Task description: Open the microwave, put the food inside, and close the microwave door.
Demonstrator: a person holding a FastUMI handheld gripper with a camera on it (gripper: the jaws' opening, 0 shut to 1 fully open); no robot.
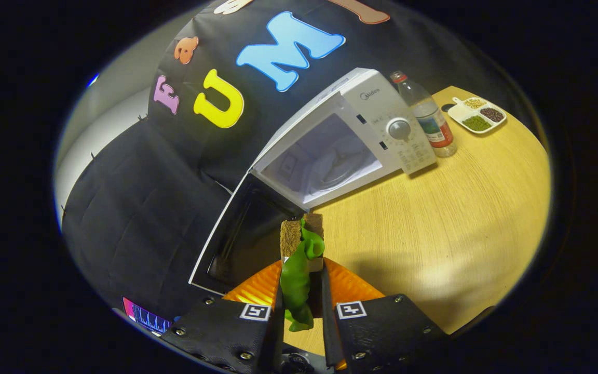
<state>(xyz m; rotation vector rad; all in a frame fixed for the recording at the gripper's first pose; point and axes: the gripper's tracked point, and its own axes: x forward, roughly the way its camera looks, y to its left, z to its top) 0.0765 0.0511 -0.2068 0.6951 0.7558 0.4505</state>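
Gripper view takes in the wooden surface [434, 218] first, with the microwave [361, 124] set toward its far edge, the door [236, 239] swung wide on the left and the cavity [325, 161] bare down to its turntable. A bottle [429, 117] stands just beside the microwave's control side, and a divided snack tray [478, 115] sits near the far corner. The sandwich [301, 244], a toy with brown bread and a green lettuce leaf, is clamped upright between the tongs [301, 306], both fingers pressing on it; its long axis runs ahead toward the cavity. My worry is that it could clip the door's inner edge or the cavity sill on the way in, or slip, since the loose leaf hangs down between the fingers.
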